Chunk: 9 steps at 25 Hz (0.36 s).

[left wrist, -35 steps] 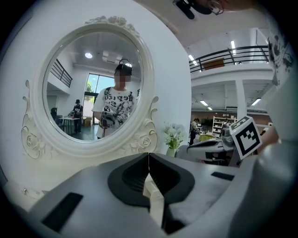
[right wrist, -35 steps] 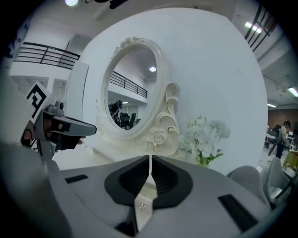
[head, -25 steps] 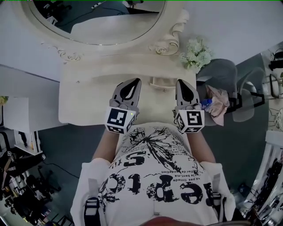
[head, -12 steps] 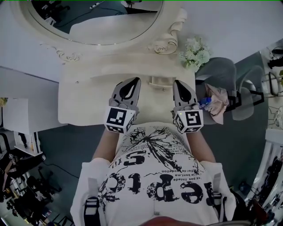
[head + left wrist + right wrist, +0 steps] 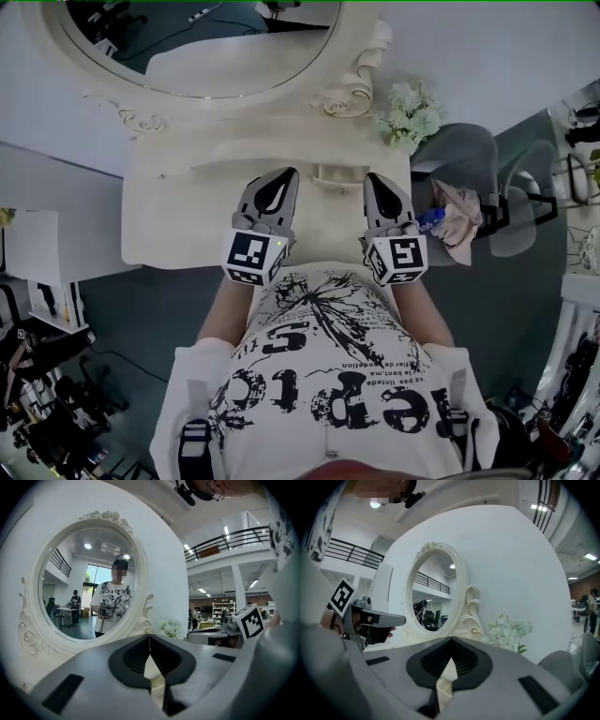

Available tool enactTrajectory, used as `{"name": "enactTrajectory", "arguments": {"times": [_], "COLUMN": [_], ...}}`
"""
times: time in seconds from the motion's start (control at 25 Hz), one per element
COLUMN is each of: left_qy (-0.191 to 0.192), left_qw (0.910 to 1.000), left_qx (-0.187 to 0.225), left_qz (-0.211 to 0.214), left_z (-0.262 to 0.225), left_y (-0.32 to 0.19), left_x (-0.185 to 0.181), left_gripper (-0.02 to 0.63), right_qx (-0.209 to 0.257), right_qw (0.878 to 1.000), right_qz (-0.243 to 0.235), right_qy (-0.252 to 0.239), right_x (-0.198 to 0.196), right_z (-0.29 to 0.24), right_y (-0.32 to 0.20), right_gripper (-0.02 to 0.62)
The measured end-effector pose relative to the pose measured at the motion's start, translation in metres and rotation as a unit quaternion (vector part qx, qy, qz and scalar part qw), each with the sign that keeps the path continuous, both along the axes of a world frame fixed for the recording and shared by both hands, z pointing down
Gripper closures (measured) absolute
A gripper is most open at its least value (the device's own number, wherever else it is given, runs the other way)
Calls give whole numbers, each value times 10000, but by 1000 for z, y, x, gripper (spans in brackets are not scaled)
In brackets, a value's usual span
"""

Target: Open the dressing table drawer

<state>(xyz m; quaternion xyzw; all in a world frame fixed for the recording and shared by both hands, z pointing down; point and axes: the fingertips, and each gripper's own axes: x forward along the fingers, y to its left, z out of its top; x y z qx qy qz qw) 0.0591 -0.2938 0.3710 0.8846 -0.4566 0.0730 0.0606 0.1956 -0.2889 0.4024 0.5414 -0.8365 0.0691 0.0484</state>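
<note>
Person is standing against the dressing table, holding the left gripper and right gripper level over its top. Both claws are pressed together and pinching nothing, likely staging a reach. The drawer is sitting between their tips, apparently shut, below the mirror.

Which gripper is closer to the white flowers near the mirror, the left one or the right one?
Right. In the head view, the right gripper is just below and left of the white flowers. The left gripper sits much farther to the left.
</note>
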Motion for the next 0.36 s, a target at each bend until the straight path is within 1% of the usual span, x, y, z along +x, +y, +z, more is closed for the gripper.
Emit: {"name": "enactTrajectory", "arguments": {"times": [0.36], "left_qy": [22], "left_qw": [10000], "left_qx": [-55], "left_qz": [62], "left_z": [1], "left_y": [8], "left_x": [5], "left_gripper": [586], "right_qx": [24], "right_qw": [10000], "right_qz": [-75], "right_qy": [5], "right_x": [-1], "right_z": [-3], "right_y": [4], "right_gripper": [578]}}
